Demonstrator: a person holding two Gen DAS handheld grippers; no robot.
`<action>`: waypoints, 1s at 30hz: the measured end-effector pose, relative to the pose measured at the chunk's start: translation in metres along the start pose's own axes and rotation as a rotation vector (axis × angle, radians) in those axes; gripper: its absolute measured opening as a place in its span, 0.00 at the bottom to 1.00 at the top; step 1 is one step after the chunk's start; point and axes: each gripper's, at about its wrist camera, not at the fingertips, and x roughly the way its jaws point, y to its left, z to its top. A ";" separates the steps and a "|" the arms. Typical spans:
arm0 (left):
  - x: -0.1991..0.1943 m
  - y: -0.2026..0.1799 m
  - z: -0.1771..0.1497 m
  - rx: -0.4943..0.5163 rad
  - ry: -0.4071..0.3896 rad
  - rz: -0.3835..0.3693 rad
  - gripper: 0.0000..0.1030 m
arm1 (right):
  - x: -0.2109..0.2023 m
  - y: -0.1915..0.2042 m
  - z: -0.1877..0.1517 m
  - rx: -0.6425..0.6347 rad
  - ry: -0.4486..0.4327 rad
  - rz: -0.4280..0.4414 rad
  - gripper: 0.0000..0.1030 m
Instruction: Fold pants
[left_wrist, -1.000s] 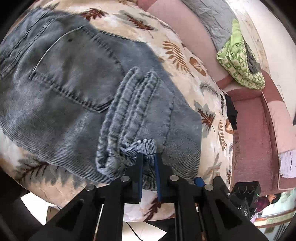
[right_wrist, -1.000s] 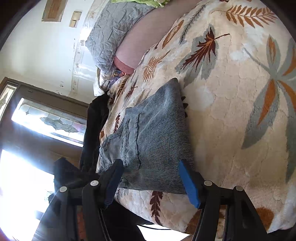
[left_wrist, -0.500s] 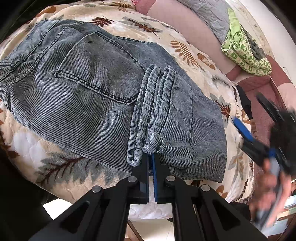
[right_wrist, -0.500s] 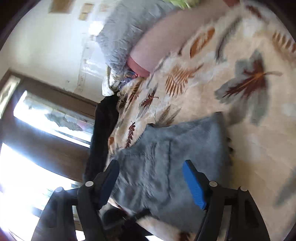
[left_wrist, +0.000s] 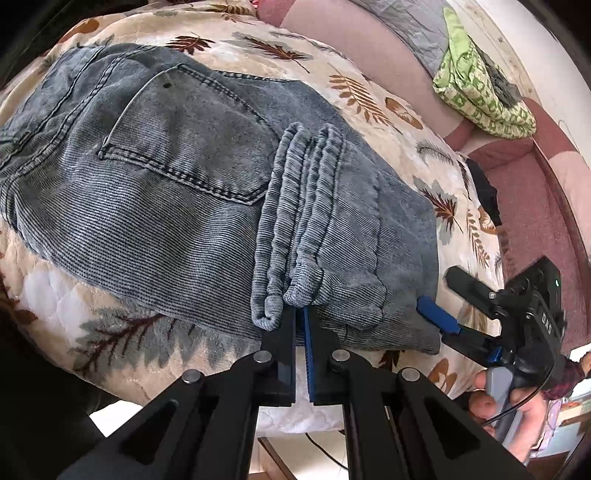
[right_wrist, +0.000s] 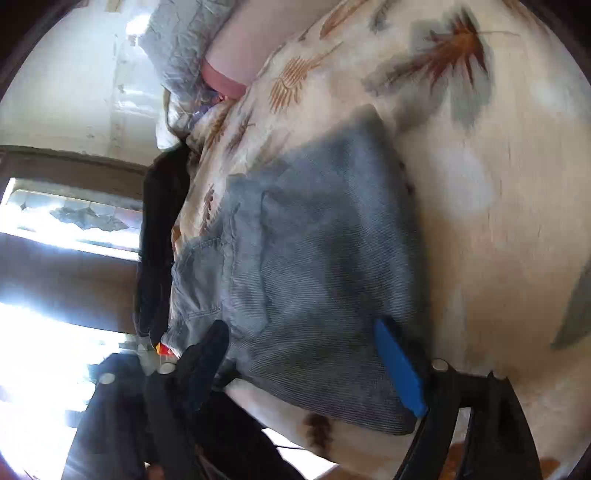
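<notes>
Grey-blue corduroy pants (left_wrist: 177, 192) lie folded on a leaf-print quilt (left_wrist: 369, 92), back pocket up, with the ribbed leg cuffs (left_wrist: 295, 221) laid across the seat. My left gripper (left_wrist: 300, 314) is shut; its tips touch the end of the cuffs and no cloth shows between the pads. At the pants' folded right edge my right gripper (left_wrist: 436, 290) has its jaws opening wide. In the right wrist view the pants (right_wrist: 317, 258) lie between the right gripper's (right_wrist: 299, 326) fingers, and the blue pad (right_wrist: 395, 365) is not pressing on them.
A green patterned cloth (left_wrist: 476, 96) and a grey quilted pillow (left_wrist: 406, 22) lie at the far side on pink cushions (left_wrist: 351, 48). A dark garment (right_wrist: 162, 236) hangs off the bed's edge by a bright window (right_wrist: 55, 221). A person's hand (left_wrist: 517, 406) holds the right gripper.
The cuff that sat between the left fingers now lies at their shut tips. The right gripper has come in against the pants' folded edge, with its jaws wider apart.
</notes>
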 end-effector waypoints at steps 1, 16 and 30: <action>-0.006 -0.002 0.000 0.002 -0.007 -0.007 0.07 | -0.004 0.001 0.000 0.013 0.000 -0.003 0.79; -0.036 -0.021 0.012 0.111 -0.173 0.196 0.52 | -0.026 0.028 -0.024 -0.110 -0.045 -0.041 0.79; -0.041 -0.011 0.027 0.112 -0.224 0.173 0.55 | -0.004 0.041 -0.002 -0.142 0.034 -0.156 0.86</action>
